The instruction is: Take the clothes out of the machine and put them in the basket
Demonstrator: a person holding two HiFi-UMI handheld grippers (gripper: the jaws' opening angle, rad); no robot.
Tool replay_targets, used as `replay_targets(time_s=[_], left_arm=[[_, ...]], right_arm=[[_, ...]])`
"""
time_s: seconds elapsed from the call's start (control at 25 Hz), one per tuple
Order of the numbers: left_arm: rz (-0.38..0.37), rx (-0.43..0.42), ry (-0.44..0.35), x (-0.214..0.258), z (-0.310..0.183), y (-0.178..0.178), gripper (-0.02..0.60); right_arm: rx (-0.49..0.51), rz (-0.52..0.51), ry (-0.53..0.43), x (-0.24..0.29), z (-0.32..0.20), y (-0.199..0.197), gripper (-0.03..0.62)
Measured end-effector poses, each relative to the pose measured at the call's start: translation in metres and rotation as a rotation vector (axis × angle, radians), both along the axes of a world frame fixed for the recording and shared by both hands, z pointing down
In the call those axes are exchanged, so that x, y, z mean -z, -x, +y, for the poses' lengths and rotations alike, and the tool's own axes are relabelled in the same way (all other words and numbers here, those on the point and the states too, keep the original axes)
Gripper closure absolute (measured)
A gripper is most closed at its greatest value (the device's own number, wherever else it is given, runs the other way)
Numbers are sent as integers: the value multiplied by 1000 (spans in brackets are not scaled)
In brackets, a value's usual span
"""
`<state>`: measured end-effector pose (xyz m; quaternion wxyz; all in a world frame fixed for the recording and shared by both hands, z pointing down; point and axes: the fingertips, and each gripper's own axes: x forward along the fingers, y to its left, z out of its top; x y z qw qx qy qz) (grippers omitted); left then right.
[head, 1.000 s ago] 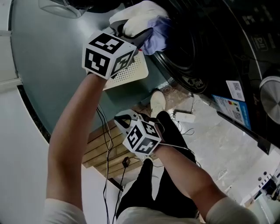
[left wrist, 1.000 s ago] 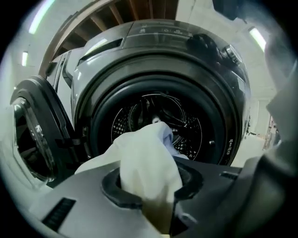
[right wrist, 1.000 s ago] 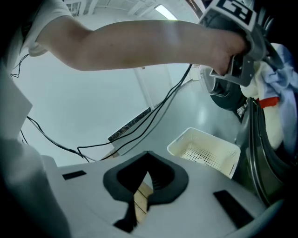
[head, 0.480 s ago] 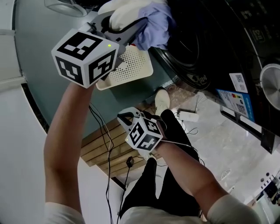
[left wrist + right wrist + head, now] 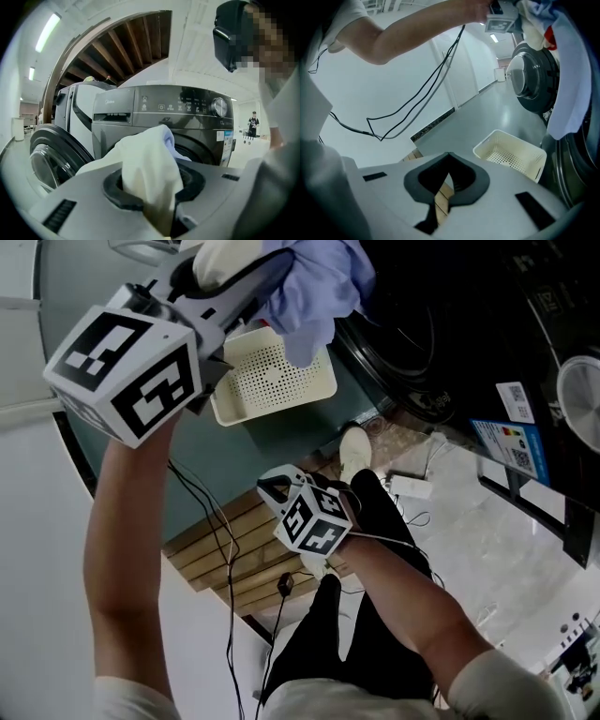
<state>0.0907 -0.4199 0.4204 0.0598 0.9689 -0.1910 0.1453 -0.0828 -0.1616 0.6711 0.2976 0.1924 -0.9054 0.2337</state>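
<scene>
My left gripper (image 5: pixel 246 285) is raised at the top left, shut on a bundle of clothes: a white garment (image 5: pixel 223 259) and a lavender garment (image 5: pixel 314 296) that hangs down over the cream perforated basket (image 5: pixel 272 381). In the left gripper view the white cloth (image 5: pixel 150 164) fills the jaws of the left gripper (image 5: pixel 154 197), with the dark washing machine (image 5: pixel 187 117) behind it. My right gripper (image 5: pixel 270 487) hangs lower, mid-frame, jaws together and nothing in them. The right gripper view shows the right gripper (image 5: pixel 449 159), the basket (image 5: pixel 511 152) and the hanging clothes (image 5: pixel 567 93).
The machine's round door (image 5: pixel 51 159) stands open at the left of the drum. Black cables (image 5: pixel 220 540) trail down over wooden slats (image 5: pixel 225 559). The person's dark-trousered legs and a white shoe (image 5: pixel 354 448) are beside the machine. The basket sits on grey floor.
My left gripper has risen and drawn away from the drum with the clothes, which now hang over the basket. The right gripper has stayed put.
</scene>
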Motion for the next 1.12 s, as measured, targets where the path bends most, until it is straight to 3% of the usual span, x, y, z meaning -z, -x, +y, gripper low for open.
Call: replay_targets(time_s=[0.16,0.68,1.12], left_arm=[[50,10,-8,18,3,15,460],[44,67,-65,50,12,89,460],[-2,122,-40,9,14,126,460]], right_arm=[[9,1,-1,0,2,3,589],[64,17,7,-4,16,22,589],[79,2,3,-4,18,27,589]])
